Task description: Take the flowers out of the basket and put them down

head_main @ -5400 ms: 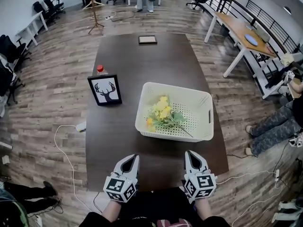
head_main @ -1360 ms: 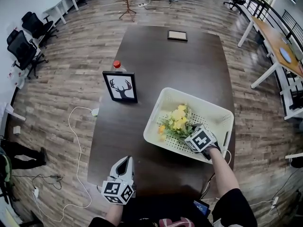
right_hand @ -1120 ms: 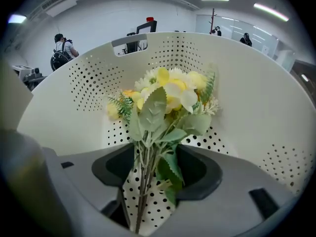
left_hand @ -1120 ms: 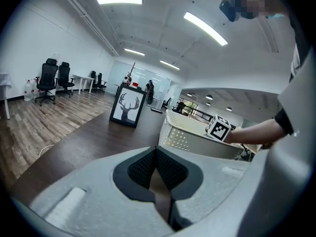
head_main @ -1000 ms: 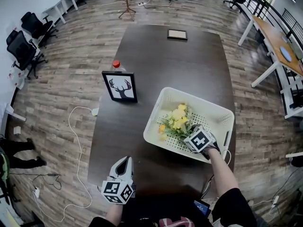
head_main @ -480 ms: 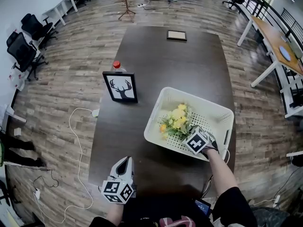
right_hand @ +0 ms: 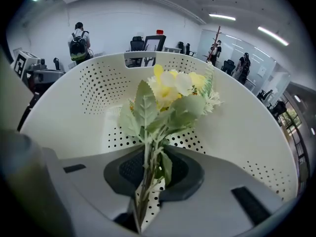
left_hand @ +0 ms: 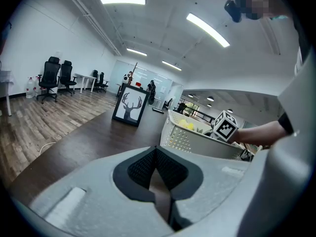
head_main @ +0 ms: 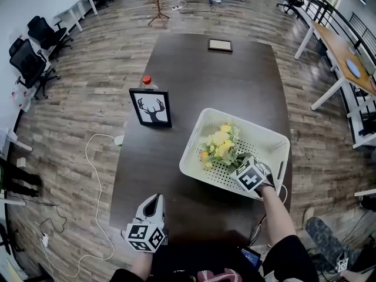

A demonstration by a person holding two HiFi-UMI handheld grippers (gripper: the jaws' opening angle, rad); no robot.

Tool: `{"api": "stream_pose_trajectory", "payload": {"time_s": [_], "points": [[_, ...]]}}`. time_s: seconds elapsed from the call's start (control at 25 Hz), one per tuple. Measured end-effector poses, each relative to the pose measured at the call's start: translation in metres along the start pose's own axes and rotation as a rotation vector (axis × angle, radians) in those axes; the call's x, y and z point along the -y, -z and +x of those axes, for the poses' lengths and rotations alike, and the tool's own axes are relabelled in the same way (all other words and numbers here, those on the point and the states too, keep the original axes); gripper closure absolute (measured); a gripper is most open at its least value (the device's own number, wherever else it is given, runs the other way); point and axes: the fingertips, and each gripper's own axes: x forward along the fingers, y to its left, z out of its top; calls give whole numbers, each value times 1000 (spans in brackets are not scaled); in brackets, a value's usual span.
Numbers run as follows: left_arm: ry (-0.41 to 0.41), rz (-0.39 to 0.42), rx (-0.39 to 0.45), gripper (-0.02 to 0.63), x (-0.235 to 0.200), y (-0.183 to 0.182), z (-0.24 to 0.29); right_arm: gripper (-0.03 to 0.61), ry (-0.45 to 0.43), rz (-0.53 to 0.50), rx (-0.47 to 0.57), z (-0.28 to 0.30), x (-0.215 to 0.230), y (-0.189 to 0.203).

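A bunch of yellow and white flowers (head_main: 218, 147) with green leaves stands tilted up inside the white perforated basket (head_main: 200, 124) on the dark table. My right gripper (head_main: 239, 162) reaches into the basket from the near side. Its jaws have just been closing and now pinch the green stems. In the right gripper view the flowers (right_hand: 165, 98) rise from between the pads of the right gripper (right_hand: 147, 184), with the basket wall (right_hand: 84, 90) behind. My left gripper (head_main: 155, 203) rests shut and empty near the table's front edge.
A framed deer picture (head_main: 151, 108) stands left of the basket with a red-capped bottle (head_main: 146, 81) behind it. A small flat frame (head_main: 220, 44) lies at the table's far end. Bare dark tabletop (head_main: 153, 163) lies between my left gripper and the basket.
My right gripper has shut on the flower stems and risen a little; the bouquet has tipped up off the basket floor. The left gripper has not moved.
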Motion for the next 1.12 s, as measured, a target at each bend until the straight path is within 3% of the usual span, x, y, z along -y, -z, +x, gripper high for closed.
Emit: {"api": "stream_pose_trajectory", "payload": {"time_s": [0.16,1.12], "points": [[20,4,-1,606,6,0,2,514,-40,25,13,-4,-6,-2],[65,7,21,606,11,-2,-7,525,-6,113,162,-46,2,-31]]}}
